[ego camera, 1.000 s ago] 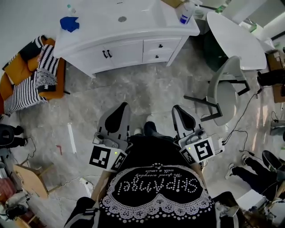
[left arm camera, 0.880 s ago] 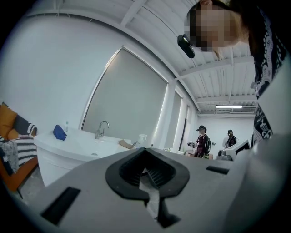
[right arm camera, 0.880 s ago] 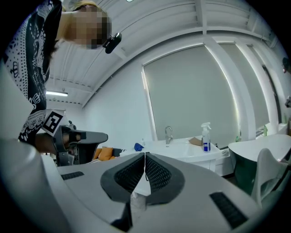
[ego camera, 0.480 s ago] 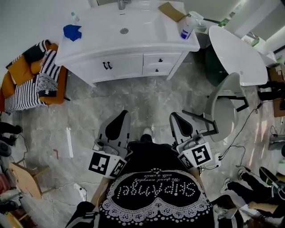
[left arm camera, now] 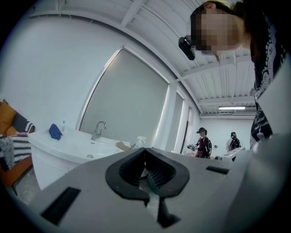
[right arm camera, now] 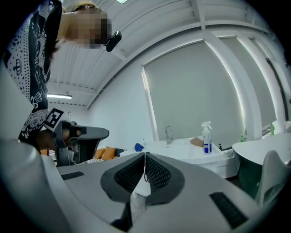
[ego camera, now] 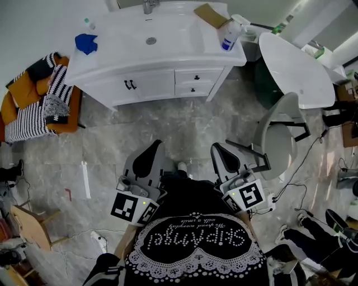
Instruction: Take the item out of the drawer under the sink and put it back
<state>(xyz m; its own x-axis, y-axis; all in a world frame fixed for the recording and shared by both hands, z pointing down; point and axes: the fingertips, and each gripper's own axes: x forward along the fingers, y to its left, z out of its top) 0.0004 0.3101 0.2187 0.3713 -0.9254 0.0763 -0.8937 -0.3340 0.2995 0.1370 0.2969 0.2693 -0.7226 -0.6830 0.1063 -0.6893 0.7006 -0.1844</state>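
Head view: the sink cabinet (ego camera: 151, 84) lies lower in frame than a second ago, so an approach is judged under way. A chair (ego camera: 277, 137) stands right of the path. The left gripper (ego camera: 154, 145) and right gripper (ego camera: 218, 147) are carried with jaws pressed together, empty. The drawers (ego camera: 194, 76) are shut, the item unseen.

White vanity (ego camera: 168, 49) bears spray bottle (ego camera: 227, 34), blue cloth (ego camera: 86, 43), cardboard (ego camera: 211, 15).
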